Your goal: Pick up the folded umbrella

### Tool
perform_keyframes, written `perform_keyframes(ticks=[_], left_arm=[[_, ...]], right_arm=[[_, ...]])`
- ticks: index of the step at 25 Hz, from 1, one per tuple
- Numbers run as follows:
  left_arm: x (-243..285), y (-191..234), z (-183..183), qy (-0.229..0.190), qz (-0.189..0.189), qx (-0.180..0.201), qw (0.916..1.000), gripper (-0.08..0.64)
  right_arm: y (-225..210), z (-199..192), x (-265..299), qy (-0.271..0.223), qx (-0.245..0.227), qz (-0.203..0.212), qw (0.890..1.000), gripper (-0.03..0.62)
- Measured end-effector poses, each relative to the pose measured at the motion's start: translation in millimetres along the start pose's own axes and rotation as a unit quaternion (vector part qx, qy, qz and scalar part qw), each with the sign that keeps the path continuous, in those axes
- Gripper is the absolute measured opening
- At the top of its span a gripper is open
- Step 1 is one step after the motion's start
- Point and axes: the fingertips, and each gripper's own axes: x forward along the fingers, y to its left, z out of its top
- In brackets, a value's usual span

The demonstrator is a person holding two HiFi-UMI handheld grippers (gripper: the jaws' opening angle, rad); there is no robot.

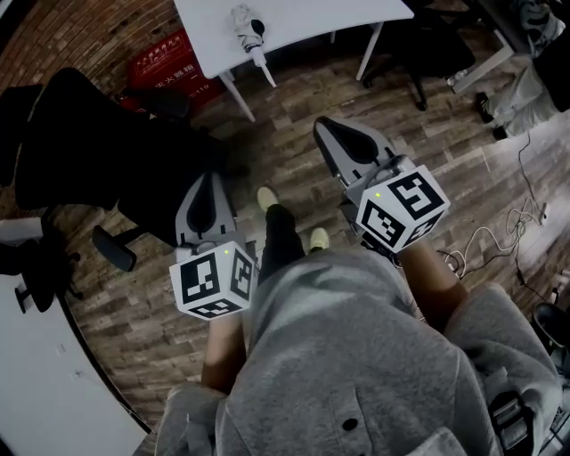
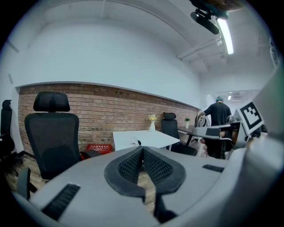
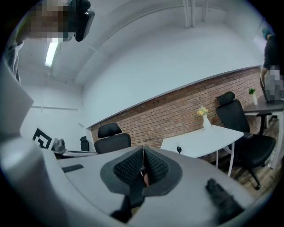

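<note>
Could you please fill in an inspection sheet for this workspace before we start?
Surface: white table, mostly bare.
Job's things: folded umbrella lies on the table, untouched.
Clutter: vase of yellow flowers at the table's far edge.
Grippers: left hand-held gripper and right hand-held gripper both shut, empty, short of the table.
Cables: loose cable on the floor, right side.
Surroundings: wood floor, brick wall, black office chair, red box beside the table, person at a far desk.

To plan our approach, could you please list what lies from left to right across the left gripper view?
black office chair, red crate, folded umbrella, vase of flowers, second black chair, standing person
</note>
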Motion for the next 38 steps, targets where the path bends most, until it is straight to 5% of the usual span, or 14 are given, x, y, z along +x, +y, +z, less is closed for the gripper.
perform_keyframes(ticks=[38], left_arm=[[155, 86, 60, 0.007, -0.029, -0.013, 0.9995, 0.014]], right_arm=[[-50, 43, 156, 0.017, -0.013, -0.021, 1.0, 0.025]])
